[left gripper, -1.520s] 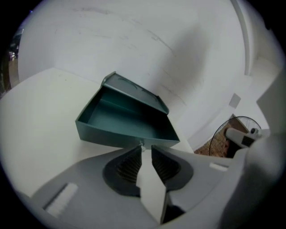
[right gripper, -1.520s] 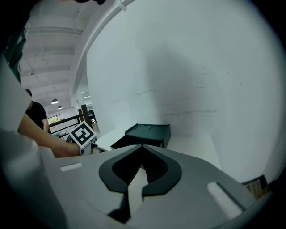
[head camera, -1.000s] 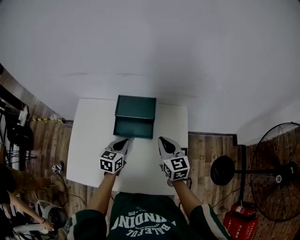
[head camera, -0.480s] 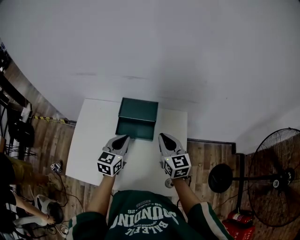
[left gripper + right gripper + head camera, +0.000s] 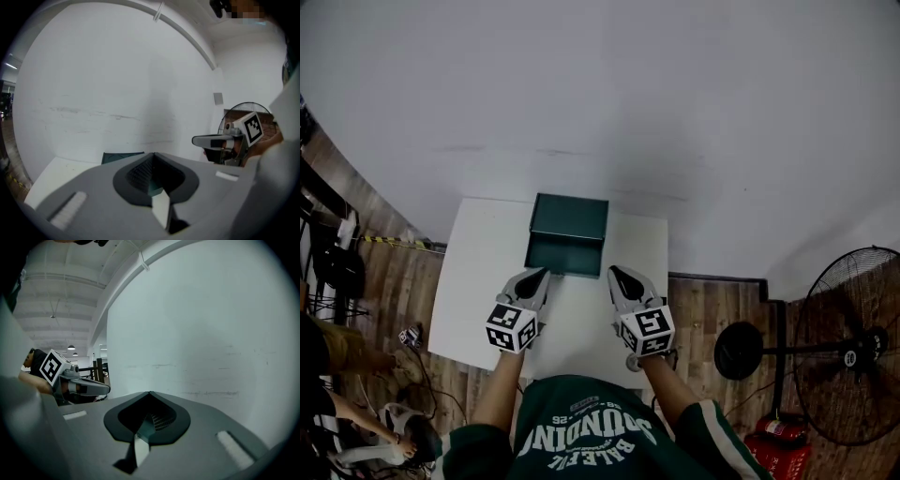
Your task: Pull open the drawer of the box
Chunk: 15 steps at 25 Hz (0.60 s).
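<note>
Head view is where the risk is best judged: the dark green box (image 5: 572, 214) is seen at the far side of the white bench (image 5: 469, 281), and its drawer (image 5: 562, 255) appears to be drawn out from the box toward the person, so the pull is judged to be largely made. Nothing braces the box. If either gripper is carried forward or lowered without care, the drawer front could be struck and pushed back into the box, or the whole box could be shoved across the bench toward the wall behind it. If a further pull is wanted, the box could be dragged along with the drawer, since no hold is kept on the box body.

The left gripper (image 5: 536, 276) is held just short of the drawer's left corner, on the person's side of the box, and clear of it. Its jaws are pressed together with nothing between them, as is seen in the left gripper view, where only a strip of the box shows beyond them. The right gripper (image 5: 617, 274) is held just beside the drawer's right corner, also apart from the box. Its jaws are likewise clenched on nothing. With both pairs closed, no grip on the drawer can be taken until one pair is parted.
</note>
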Motion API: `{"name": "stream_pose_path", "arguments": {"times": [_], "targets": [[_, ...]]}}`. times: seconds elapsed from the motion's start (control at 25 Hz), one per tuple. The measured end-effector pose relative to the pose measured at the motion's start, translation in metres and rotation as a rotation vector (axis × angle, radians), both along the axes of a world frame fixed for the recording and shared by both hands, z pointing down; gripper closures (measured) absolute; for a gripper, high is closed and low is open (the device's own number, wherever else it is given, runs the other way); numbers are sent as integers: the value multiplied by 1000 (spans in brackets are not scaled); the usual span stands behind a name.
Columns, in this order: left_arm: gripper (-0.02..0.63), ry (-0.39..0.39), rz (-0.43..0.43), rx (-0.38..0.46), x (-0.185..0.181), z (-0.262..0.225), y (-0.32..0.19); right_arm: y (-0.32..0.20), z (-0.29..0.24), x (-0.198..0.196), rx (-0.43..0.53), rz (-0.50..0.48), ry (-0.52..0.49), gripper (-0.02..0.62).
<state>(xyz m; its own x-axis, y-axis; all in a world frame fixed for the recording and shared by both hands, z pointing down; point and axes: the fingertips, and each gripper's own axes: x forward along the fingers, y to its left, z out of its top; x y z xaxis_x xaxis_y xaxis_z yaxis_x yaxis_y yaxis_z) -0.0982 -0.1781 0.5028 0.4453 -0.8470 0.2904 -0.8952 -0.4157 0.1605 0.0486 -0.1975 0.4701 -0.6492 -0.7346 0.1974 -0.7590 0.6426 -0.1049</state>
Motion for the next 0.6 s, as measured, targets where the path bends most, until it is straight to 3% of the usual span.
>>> {"name": "stream_pose_path", "arguments": {"times": [0.6], "targets": [[554, 9, 25, 2, 12, -2, 4, 8, 0, 6, 5, 8, 13, 594]]}}
